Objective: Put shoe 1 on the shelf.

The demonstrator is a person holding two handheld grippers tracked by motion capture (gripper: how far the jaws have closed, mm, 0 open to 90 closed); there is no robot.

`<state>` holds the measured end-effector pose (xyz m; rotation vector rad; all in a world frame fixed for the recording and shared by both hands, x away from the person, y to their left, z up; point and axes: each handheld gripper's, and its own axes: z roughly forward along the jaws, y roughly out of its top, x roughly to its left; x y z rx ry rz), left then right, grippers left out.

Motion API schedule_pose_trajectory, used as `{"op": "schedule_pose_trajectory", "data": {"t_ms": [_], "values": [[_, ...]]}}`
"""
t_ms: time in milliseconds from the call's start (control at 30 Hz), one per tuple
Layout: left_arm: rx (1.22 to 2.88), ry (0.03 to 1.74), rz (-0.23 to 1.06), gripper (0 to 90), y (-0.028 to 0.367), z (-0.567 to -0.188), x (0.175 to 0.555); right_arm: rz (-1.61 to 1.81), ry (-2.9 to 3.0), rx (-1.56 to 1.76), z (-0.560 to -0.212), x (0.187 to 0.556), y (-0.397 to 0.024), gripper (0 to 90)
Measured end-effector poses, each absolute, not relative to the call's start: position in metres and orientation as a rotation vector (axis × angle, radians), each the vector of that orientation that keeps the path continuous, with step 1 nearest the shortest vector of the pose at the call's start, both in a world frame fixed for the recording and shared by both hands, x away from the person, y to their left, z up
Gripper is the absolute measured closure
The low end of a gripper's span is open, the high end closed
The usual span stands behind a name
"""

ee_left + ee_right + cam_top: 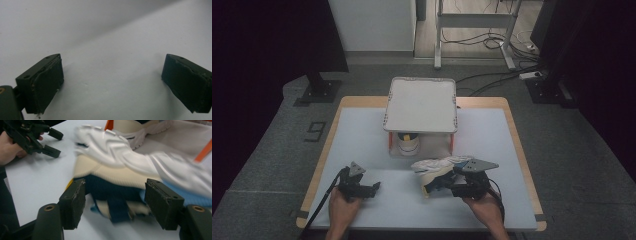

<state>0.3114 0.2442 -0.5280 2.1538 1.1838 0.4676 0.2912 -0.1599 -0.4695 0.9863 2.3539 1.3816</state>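
Black two-jaw left gripper (373, 188), right gripper (438, 184) — grey triangular plates, trailing cables

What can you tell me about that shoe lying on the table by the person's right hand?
The shoe is a sneaker lying tipped on its side on the pale table, white ridged sole turned up and away. Its upper looks like knit fabric: cream, with dark navy parts and a light blue patch. It lies in front of the white rack. The right gripper straddles its navy part, fingers on either side; a firm grip is unclear.
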Motion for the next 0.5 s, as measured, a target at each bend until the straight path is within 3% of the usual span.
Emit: {"op": "schedule_pose_trajectory", "data": {"t_ms": [167,500], "values": [[2.156,1.179,0.468,4.8,0.244,-0.528,0.311,1.361,2.358,0.985,-0.47,0.282,-0.164,28.0],[2.156,1.178,0.467,5.0,0.244,-0.528,0.311,1.354,2.39,1.017,-0.493,0.278,-0.165,31.2]]}}
